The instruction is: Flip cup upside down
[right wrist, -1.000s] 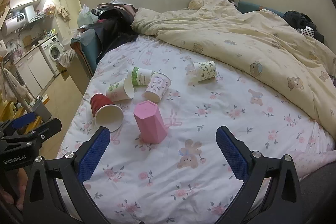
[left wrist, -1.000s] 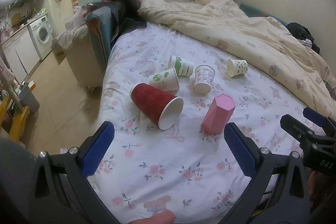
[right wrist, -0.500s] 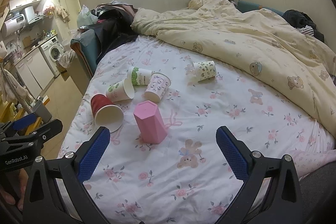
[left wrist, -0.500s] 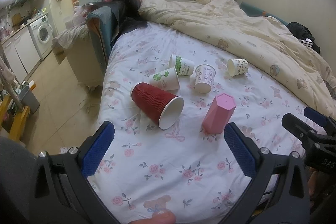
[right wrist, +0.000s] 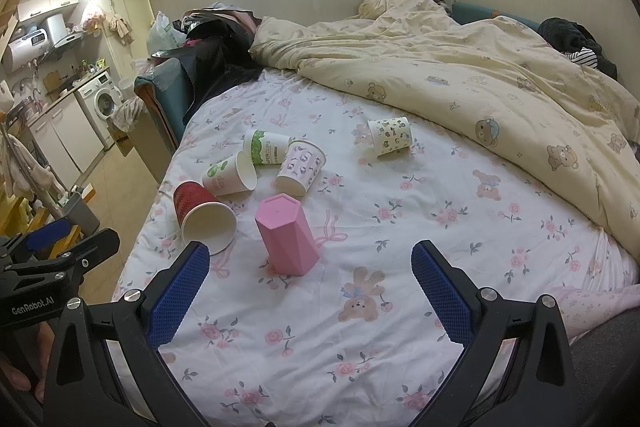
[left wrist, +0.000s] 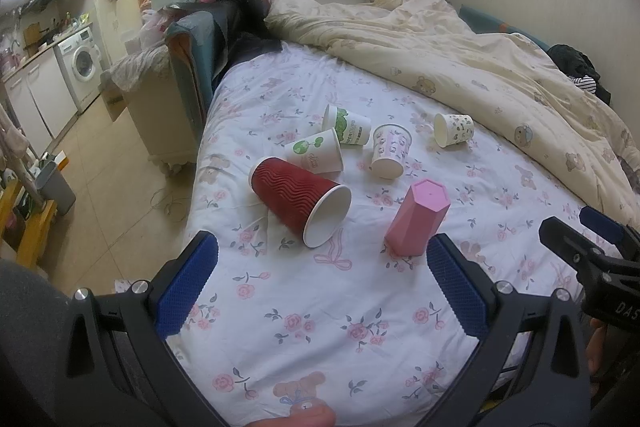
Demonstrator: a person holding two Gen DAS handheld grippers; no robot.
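Observation:
A pink hexagonal cup (left wrist: 418,221) (right wrist: 286,237) stands upside down on the flowered bedsheet. A red ribbed cup (left wrist: 298,205) (right wrist: 202,217) lies on its side beside it, mouth toward me. Behind lie two green-printed paper cups (left wrist: 316,157) (left wrist: 348,127), a pink-printed cup (left wrist: 390,151) (right wrist: 302,167) and a small patterned cup (left wrist: 454,129) (right wrist: 390,135). My left gripper (left wrist: 322,283) is open and empty, just in front of the red and pink cups. My right gripper (right wrist: 310,291) is open and empty, in front of the pink cup.
A cream duvet (left wrist: 460,59) (right wrist: 480,75) covers the bed's far right side. The bed's left edge drops to a tiled floor (left wrist: 112,163). A dark pile of clothes and an armchair (left wrist: 208,39) stand at the bed's far left. Each gripper shows in the other's view.

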